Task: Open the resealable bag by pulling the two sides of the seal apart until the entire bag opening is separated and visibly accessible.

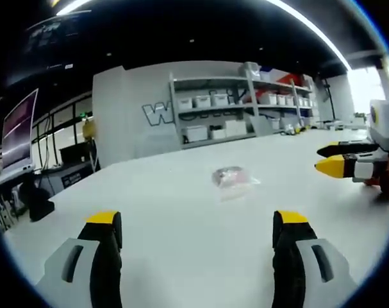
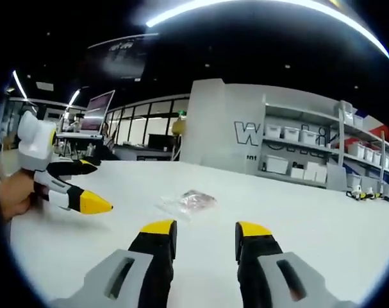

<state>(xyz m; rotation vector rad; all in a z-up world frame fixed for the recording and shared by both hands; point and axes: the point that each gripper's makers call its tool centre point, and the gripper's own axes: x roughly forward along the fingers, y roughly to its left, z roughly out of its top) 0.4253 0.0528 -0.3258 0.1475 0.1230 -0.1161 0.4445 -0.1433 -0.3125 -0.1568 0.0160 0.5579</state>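
Small clear plastic resealable bag lies untouched on white table; left gripper and right gripper both spread, empty; opening not begun.

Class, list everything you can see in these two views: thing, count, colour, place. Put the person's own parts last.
resealable bag: one, clear with pinkish contents, lying flat on the table, ahead of both grippers, untouched.
table: one, white, across the foreground.
shelving unit: one, grey, holding white bins, against the back wall.
monitor: one, lit screen, beyond the table's far edge.
left gripper: one, grey and black with yellow tips, jaws open above the table.
right gripper: one, same colours, jaws open.
hand: one, holding the left gripper.
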